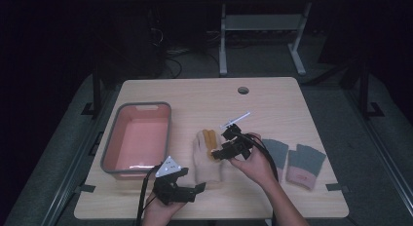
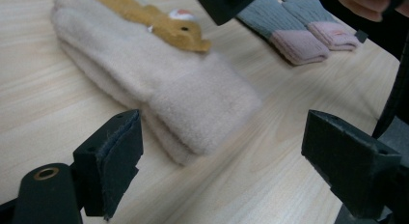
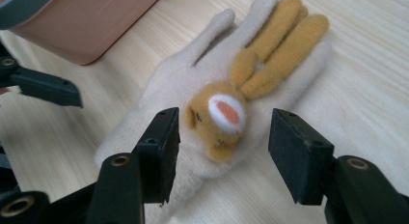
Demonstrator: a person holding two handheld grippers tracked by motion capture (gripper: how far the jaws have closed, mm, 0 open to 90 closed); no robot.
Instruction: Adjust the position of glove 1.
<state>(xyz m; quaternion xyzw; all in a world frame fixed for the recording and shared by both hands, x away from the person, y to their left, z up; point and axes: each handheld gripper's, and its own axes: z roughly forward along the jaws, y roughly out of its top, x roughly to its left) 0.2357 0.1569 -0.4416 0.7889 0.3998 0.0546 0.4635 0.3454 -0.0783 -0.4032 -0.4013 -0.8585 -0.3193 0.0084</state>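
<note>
- The cream glove with its tan rabbit lies flat on the counter, just right of the pink bin and not in it.
- The right hand-held gripper hangs over the rabbit's head, jaws wide apart on either side, pads off the fabric: it holds nothing.
- The left hand-held gripper sits low by the glove's cuff, jaws spread, empty too.
- The grey-and-pink gloves lie well apart at the right, untouched by either gripper.
- The bin looks bare inside.
- My guess: the sorting has hardly begun. If the gloves are bound for the bin, none is there; the cream one must first be gripped and carried over, then the grey pair.
</note>
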